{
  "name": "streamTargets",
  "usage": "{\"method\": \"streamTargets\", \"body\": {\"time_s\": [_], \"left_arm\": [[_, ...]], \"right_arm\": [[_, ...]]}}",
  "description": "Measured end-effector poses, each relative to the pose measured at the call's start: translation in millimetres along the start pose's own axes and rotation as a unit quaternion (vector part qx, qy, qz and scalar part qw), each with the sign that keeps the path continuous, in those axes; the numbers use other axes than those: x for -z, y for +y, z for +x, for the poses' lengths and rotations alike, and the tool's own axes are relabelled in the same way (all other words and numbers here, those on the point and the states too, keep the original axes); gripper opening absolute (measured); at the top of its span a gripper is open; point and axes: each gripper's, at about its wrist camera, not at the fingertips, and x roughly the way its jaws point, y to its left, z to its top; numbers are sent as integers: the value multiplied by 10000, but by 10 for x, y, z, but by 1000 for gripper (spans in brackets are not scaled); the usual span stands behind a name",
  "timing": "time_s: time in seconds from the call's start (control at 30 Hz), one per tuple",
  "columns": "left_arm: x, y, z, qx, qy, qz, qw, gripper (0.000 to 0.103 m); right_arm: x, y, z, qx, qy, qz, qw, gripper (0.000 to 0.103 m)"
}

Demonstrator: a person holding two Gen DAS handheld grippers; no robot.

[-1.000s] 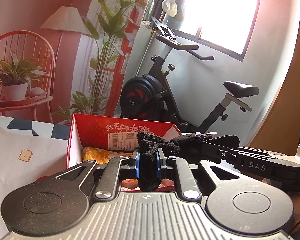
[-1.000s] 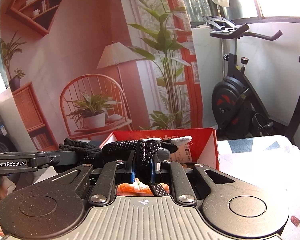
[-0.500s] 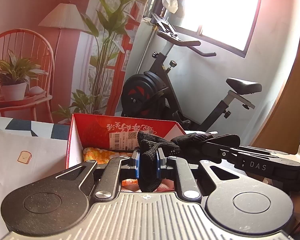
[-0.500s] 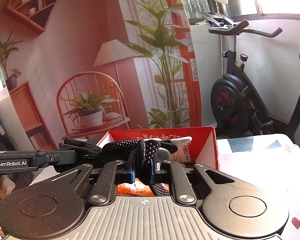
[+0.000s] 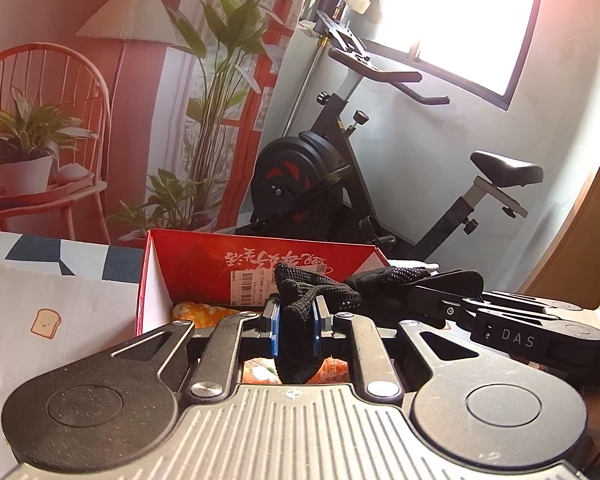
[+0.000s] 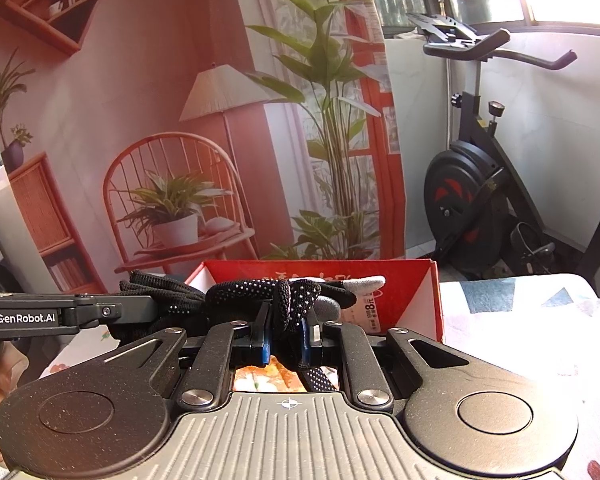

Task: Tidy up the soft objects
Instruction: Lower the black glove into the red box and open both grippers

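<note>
Black glove (image 5: 300, 312) clamped by left gripper (image 5: 295, 330) and right gripper (image 6: 286, 338) jaws — above red box (image 5: 156, 276).

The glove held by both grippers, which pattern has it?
Black glove with small white dots; clearest in the right wrist view.

We note the left gripper (image 5: 295, 326) has a matt, fine-grained black plastic body, bright metal rivets and glossy blue finger pads (image 5: 275, 329). It pinches a black knit glove (image 5: 300, 312), coarse cloth. On the right gripper (image 6: 286, 334), same finish, the glove (image 6: 260, 290) shows small raised white dots and smooth grey fingertips. The red box (image 5: 204, 264) looks like glossy printed cardboard with a paper label. The tablecloth (image 5: 40, 312) is matt printed fabric.
</note>
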Motion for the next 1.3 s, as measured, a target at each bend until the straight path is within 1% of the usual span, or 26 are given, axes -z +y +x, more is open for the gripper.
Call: {"method": "streamTargets", "body": {"time_s": [0.23, 0.47, 0.73, 0.83, 0.9, 0.93, 1.03, 1.1, 1.13, 1.17, 1.2, 1.23, 1.3], "left_arm": [[-14, 122, 346, -112, 332, -39, 9994, 16], [-53, 273, 557, -306, 487, -67, 9983, 16], [-78, 380, 791, -550, 702, 1, 9960, 16], [-75, 374, 824, -623, 756, 28, 9952, 16], [-80, 391, 835, -701, 789, 3, 9944, 17], [-84, 396, 836, -715, 794, 3, 9943, 18], [-96, 397, 804, -749, 789, 5, 9941, 28], [-110, 394, 754, -754, 733, -7, 9945, 38], [-122, 387, 714, -723, 685, -22, 9950, 41], [-130, 372, 674, -684, 645, -35, 9956, 46], [-138, 361, 631, -640, 606, -38, 9961, 54], [-147, 343, 577, -590, 555, -32, 9967, 58], [-158, 298, 471, -534, 460, -2, 9975, 74]], "right_arm": [[22, -105, 395, 102, 335, 73, 9994, 12], [34, -115, 785, 164, 639, -16, 9978, 12], [59, -97, 1064, 213, 901, -55, 9957, 13], [71, -105, 1104, 294, 977, -52, 9948, 17], [75, -117, 1115, 393, 1012, -53, 9941, 23], [79, -126, 1117, 441, 1026, -55, 9937, 24], [75, -183, 1059, 539, 994, -36, 9936, 28], [65, -212, 1008, 622, 964, -29, 9934, 35], [60, -233, 972, 671, 934, -28, 9934, 39], [59, -249, 933, 699, 899, -16, 9935, 47], [57, -259, 896, 718, 866, 4, 9936, 56], [58, -278, 844, 743, 815, 31, 9939, 60], [58, -292, 752, 810, 739, 60, 9940, 69]]}}
